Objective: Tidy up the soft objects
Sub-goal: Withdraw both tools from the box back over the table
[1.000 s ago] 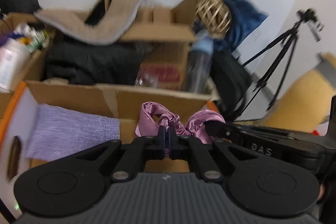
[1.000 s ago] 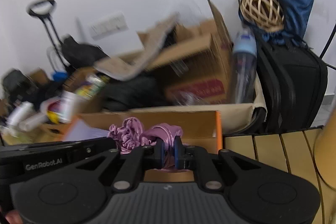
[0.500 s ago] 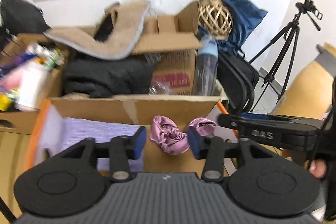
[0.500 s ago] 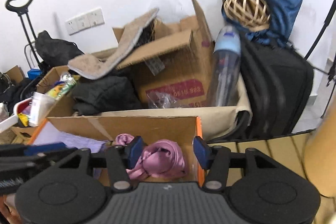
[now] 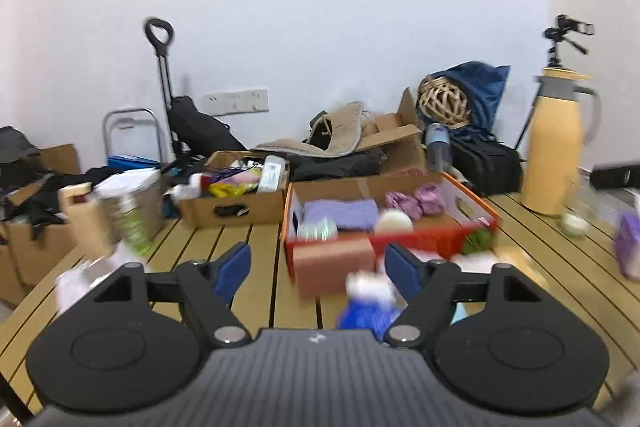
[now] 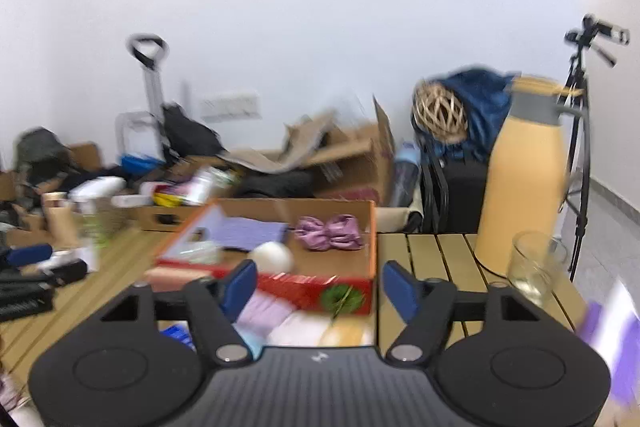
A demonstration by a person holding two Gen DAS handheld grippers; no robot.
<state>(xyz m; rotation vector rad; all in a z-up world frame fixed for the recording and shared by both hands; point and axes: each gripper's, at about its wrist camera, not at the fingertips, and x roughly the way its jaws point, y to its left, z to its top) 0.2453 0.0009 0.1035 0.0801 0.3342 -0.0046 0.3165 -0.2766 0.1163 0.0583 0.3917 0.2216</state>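
An orange-rimmed cardboard box (image 5: 472, 201) (image 6: 373, 227) sits on the slatted wooden table. Inside lie a pink satin scrunchie (image 5: 414, 201) (image 6: 330, 227), a folded lilac cloth (image 5: 340, 213) (image 6: 250, 231) and a white ball (image 5: 394, 221) (image 6: 272, 255). My left gripper (image 5: 318, 269) is open and empty, well in front of the box. My right gripper (image 6: 316, 287) is open and empty, also short of the box. A blurred blue and white soft item (image 5: 366, 301) lies just ahead of the left gripper. Pale soft items (image 6: 296, 323) lie before the box.
A tall yellow thermos (image 5: 554, 143) (image 6: 524, 171) and a glass (image 6: 534, 267) stand at the right of the table. A box of clutter (image 5: 236, 191), a green bottle (image 5: 134, 223) and a purple packet (image 6: 608, 343) are nearby. Boxes and bags fill the floor behind.
Both grippers were shut on the pink scrunchie over the box, then opened and left it inside. Both have now pulled well back from the box.
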